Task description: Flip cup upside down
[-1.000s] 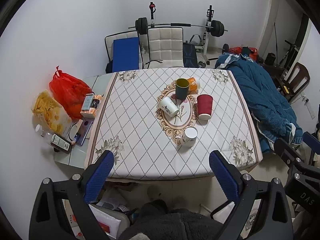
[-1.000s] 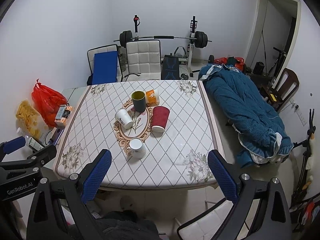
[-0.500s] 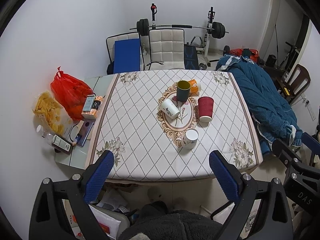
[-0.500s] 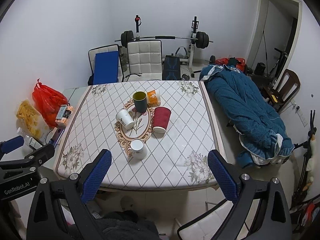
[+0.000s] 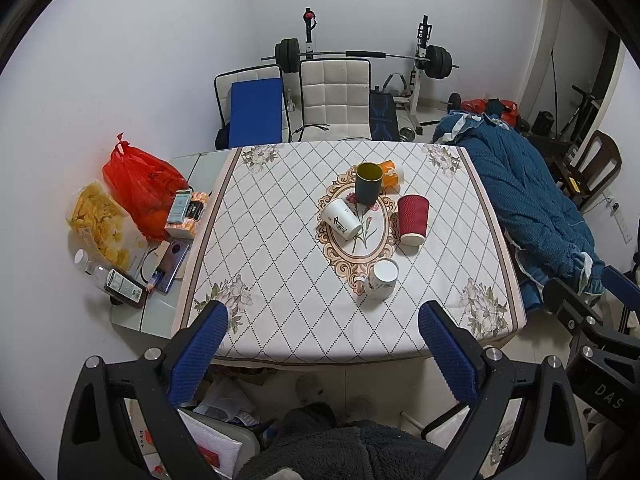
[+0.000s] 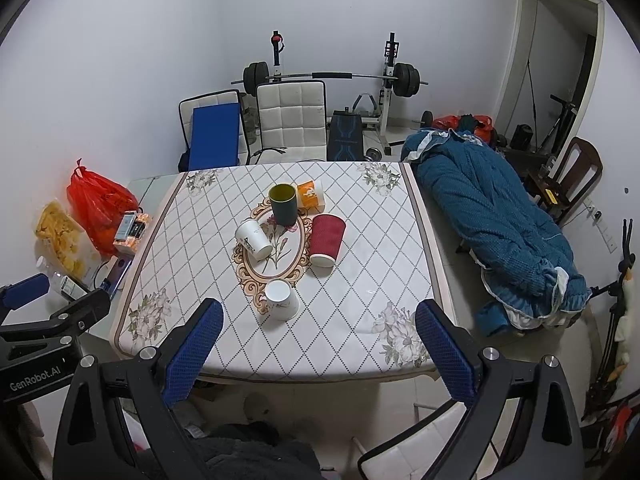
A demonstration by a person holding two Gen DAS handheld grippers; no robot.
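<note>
Home gym corner with barbell rack (image 5: 360, 56) behind a table (image 5: 280, 320) under diamond-print cloth. Clustered on the cloth's oval medallion (image 5: 357, 236): dark cup (image 5: 368, 184) upright at far end, white mug (image 5: 382, 279) upright at near end, red cup (image 5: 413, 220) upended just right, white paper cup (image 5: 342, 219) tipped over left. Left gripper (image 5: 322, 354) and right gripper (image 6: 318, 354) both spread wide, empty, short of the medallion.

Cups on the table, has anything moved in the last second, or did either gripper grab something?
Nothing was grabbed or moved. Both cameras drifted slightly, so the table sits a touch differently in view. The left gripper and right gripper stay open and empty, short of the table; the dark cup, red cup and white cups are unchanged.
</note>
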